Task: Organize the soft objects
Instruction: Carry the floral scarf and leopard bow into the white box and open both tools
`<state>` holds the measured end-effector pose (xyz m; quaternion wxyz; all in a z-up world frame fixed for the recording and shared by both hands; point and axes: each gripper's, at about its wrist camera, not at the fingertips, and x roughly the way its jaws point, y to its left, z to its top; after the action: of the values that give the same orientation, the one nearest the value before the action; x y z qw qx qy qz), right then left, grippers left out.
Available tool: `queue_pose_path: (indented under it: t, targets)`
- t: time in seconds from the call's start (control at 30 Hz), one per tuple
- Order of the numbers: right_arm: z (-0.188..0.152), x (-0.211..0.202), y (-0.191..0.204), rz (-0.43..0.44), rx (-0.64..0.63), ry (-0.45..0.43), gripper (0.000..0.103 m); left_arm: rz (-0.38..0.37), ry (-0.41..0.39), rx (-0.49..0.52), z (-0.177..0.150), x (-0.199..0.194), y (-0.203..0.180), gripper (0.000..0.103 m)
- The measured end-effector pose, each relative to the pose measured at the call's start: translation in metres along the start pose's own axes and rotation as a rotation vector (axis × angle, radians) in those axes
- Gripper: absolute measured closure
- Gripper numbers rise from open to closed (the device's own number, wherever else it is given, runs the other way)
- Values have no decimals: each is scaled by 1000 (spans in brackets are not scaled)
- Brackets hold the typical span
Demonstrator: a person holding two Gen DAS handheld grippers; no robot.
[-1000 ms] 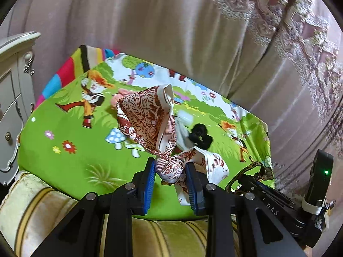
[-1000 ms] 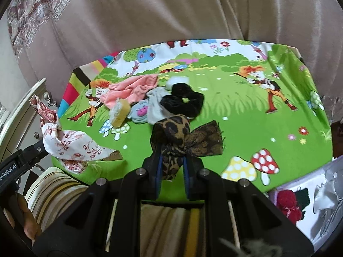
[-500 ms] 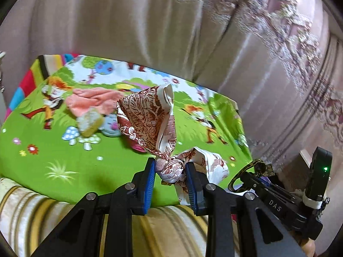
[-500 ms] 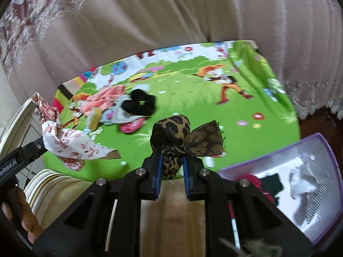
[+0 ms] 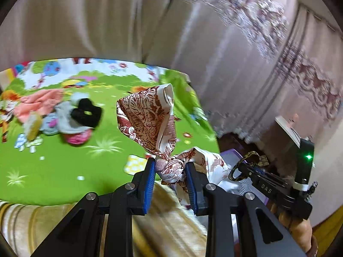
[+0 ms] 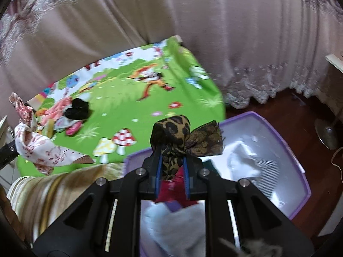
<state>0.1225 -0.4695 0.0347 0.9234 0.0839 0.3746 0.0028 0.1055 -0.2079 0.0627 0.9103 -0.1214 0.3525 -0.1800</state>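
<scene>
Left tongs (image 5: 170, 171) clenched on the knot of a red-and-white patterned scarf (image 5: 148, 117), held up in the air above the near edge of the green cartoon mat (image 5: 53, 167). Right tongs (image 6: 171, 165) clenched on a leopard-print bow (image 6: 182, 135), raised over the near-left corner of a purple-rimmed bin (image 6: 295, 162), beside the mat's right edge. Inside the bin: white cloth (image 6: 242, 158) and something red (image 6: 171, 190). Toward the mat's far-left corner, a heap: black scrunchie (image 5: 85, 112), pink cloth (image 5: 38, 103), grey and pink bits, too blurred to name. Curtain (image 6: 214, 21) hanging just behind the mat.
</scene>
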Motion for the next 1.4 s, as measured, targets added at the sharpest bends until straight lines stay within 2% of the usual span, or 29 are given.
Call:
queue_pose_path:
  t: [0.3, 0.53, 0.63, 0.67, 0.7, 0.77, 0.8, 0.9, 1.4]
  targets:
    - [-10, -5, -51, -89, 44, 30, 82, -110, 101, 81, -4, 32, -56, 74]
    - [-12, -10, -67, -122, 62, 31, 80, -177, 138, 123, 1, 57, -90, 74]
    - [-11, -8, -72, -131, 77, 40, 74, -194, 146, 130, 4, 68, -101, 72]
    - [-11, -8, -74, -139, 79, 42, 66, -200, 149, 135, 5, 71, -104, 69]
    - [-11, -8, -75, -149, 82, 41, 55, -207, 155, 140, 6, 75, -108, 65]
    - [-11, -10, -77, -159, 92, 27, 42, -216, 168, 145, 8, 81, -113, 58]
    - [-11, -12, -78, -159, 95, 21, 40, -217, 172, 146, 9, 83, -114, 53]
    - [-9, -13, -78, -165, 90, 15, 39, -214, 168, 149, 9, 83, -114, 46]
    - [-5, -13, -56, -172, 34, 21, 39, -189, 150, 110, 16, 72, -91, 46]
